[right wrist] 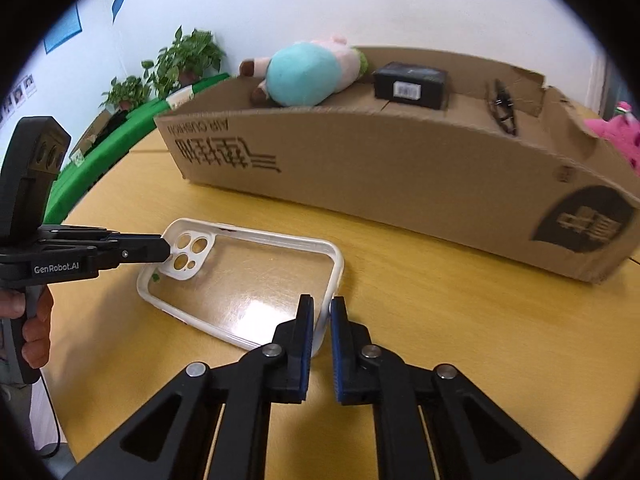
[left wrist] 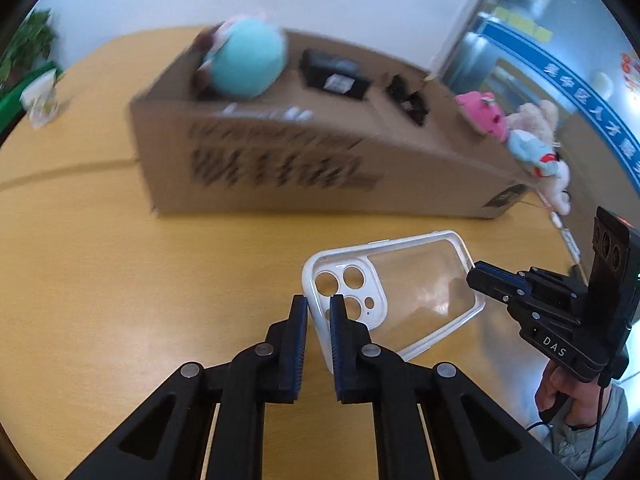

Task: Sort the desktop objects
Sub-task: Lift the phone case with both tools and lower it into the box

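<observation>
While both grippers pinch opposite ends of a clear phone case (right wrist: 240,280), the left gripper (left wrist: 319,308) clamps its blue-padded fingers on the white rim at the camera-cutout end, and the right gripper (right wrist: 322,312) closes its narrow-set fingers on the rim of the plain end. Neither claw is spread; each is pressed onto the case's edge. The case lies low over the yellow wooden table (right wrist: 440,320), whether resting on it or just lifted cannot be told, with its long axis running from one gripper to the other, so neither arm is nearer than its partner. From the right wrist view the case stretches away to the left and forward of the fingertips; from the left wrist view it runs off to the right.

Just beyond the case stands a long, open cardboard box (right wrist: 400,172), the likely destination, lying forward of both claws and roughly parallel to the case. Inside it sit a teal and pink plush toy (right wrist: 304,72), a black boxed item (right wrist: 412,84) bearing a barcode label, and a small black clip (right wrist: 502,110). More plush toys (left wrist: 520,132) crowd the box's far right end.

Legible writing: "GenRobot.AI" on the left gripper's body, "DAS" on the right gripper's body, and inverted "AIR CUSHION" over Chinese characters on the box.
</observation>
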Motion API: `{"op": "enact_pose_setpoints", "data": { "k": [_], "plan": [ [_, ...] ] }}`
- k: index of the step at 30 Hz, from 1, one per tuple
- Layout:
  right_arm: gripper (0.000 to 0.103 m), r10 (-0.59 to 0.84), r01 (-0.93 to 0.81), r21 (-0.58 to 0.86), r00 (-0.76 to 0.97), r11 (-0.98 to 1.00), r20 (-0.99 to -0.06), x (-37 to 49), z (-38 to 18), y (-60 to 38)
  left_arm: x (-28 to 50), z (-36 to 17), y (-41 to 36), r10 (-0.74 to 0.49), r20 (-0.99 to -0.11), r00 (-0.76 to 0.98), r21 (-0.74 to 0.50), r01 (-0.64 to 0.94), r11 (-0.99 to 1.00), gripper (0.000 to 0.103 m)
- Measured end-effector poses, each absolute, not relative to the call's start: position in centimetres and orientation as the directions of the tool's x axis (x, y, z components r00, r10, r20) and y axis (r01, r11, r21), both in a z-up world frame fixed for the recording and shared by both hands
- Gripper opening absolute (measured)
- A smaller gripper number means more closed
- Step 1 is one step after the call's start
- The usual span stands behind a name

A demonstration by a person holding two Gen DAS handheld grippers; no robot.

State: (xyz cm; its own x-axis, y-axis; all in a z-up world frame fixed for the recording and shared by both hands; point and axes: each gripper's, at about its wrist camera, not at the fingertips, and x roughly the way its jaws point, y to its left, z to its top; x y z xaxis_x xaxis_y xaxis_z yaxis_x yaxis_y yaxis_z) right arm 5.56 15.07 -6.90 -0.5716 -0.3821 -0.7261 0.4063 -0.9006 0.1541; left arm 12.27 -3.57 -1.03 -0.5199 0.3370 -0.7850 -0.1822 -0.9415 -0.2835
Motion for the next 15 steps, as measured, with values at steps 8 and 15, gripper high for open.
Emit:
{"op": "enact_pose_setpoints", "data": {
  "k": [8,15],
  "plan": [
    [0.008,-0.261,0.267,0.056,-0.844,-0.962,-0.468,8.2,5.1,21.3,9.0,12.3,1.8,0.478,-0.560,-0.677,-0.200,-0.449,-0.871,0.006],
    [0.008,-0.231,0.261,-0.050,-0.918,-0.964,-0.323,3.7,12.3,21.1,2.9,20.3,2.0,0.447,-0.457,-0.769,-0.083,-0.464,-0.882,0.005]
  ]
}}
